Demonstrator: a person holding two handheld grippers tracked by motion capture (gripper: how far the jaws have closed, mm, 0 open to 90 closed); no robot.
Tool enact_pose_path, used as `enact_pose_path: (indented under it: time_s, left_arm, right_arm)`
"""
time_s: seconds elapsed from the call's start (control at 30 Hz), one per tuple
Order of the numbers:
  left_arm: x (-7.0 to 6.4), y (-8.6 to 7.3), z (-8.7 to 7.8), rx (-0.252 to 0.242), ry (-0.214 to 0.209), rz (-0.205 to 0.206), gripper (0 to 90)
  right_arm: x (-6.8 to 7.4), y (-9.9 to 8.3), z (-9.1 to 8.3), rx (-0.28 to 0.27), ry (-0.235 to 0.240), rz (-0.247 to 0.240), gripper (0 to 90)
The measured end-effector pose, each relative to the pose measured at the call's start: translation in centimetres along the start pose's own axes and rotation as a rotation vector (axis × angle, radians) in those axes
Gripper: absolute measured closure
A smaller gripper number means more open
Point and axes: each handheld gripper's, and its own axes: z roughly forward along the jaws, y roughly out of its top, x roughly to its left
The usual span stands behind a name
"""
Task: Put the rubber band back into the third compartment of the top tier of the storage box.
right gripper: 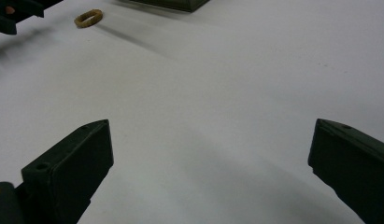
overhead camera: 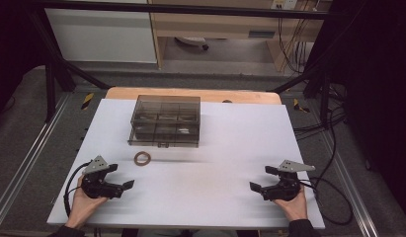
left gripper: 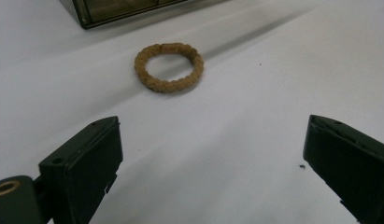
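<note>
The braided ring [left gripper: 169, 67], tan and ropey-looking, lies flat on the white worktop [overhead camera: 215, 163], just in front of the smoky clear compartment box [overhead camera: 165, 121] and a bit fwd of the left claw [overhead camera: 119, 177], apart from both. Left claw is spread wide, nothing in it, jaws pointed at the ring w/ bare worktop between. Right claw [overhead camera: 262, 180] is also wide and empty, well apart from the ring on the other side. My guess on handling: very light, soft, prob. a bit squashy, woven surface w/ decent grip, not fragile. Being so low and flat it may skate on the smooth sheet if nudged from one side only. Best hold, I'd say, is across one strand of the band, one jaw dropping inside the hole and one outside, or else pinch across the whole loop and let it fold some. Room-wise: plenty of open worktop around, esp. toward the middle and the right. Tightest spot is the box's front wall just behind the ring, so approach from the near side or from above, not from behind. Box lid looks shut, though through the tinted plastic I can't be sure. Worktop's near and left edges are close to the left hand [overhead camera: 82, 205]; cable [overhead camera: 68, 190] trails there too.
</note>
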Motion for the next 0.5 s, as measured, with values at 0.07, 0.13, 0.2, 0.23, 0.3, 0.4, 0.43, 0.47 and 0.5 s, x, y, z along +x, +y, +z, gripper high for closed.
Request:
enact_pose_path:
  time_s: [0.07, 0.13, 0.2, 0.23, 0.3, 0.4, 0.43, 0.47, 0.5]
  left_arm:
    - [-0.02, 0.01, -0.01, 0.001, -0.001, 0.002, 4.3]
    - [-0.05, 0.03, -0.01, 0.005, -0.003, 0.005, 4.4]
    - [-0.08, 0.04, -0.02, 0.007, -0.004, 0.005, 4.5]
    - [-0.08, 0.06, -0.03, 0.007, -0.005, 0.005, 4.5]
    - [-0.09, 0.12, -0.06, 0.006, -0.006, 0.001, 4.5]
    - [-0.15, 0.26, -0.07, 0.004, -0.004, -0.004, 4.7]
    - [-0.15, 0.3, -0.08, 0.005, -0.005, -0.003, 4.7]
    - [-0.18, 0.34, -0.08, 0.005, -0.006, -0.006, 4.8]
    - [-0.21, 0.39, -0.07, 0.004, -0.006, -0.008, 4.9]
  right_arm:
    - [0.0, 0.0, -0.01, -0.001, -0.001, 0.0, 0.7]
    - [0.02, -0.01, 0.0, 0.001, -0.001, 0.001, 0.7]
    - [0.03, -0.02, -0.01, 0.002, -0.002, 0.001, 0.7]
    - [0.05, -0.02, -0.03, 0.002, -0.002, 0.003, 0.7]
    - [0.03, -0.02, -0.03, 0.0, -0.003, 0.001, 0.7]
    - [0.01, 0.01, -0.02, 0.002, -0.004, 0.001, 0.7]
    - [0.01, 0.01, -0.02, 0.002, -0.004, 0.001, 0.7]
    - [0.01, 0.01, -0.03, -0.001, -0.003, 0.0, 0.7]
    - [0.02, 0.0, -0.03, -0.001, -0.003, 0.001, 0.7]
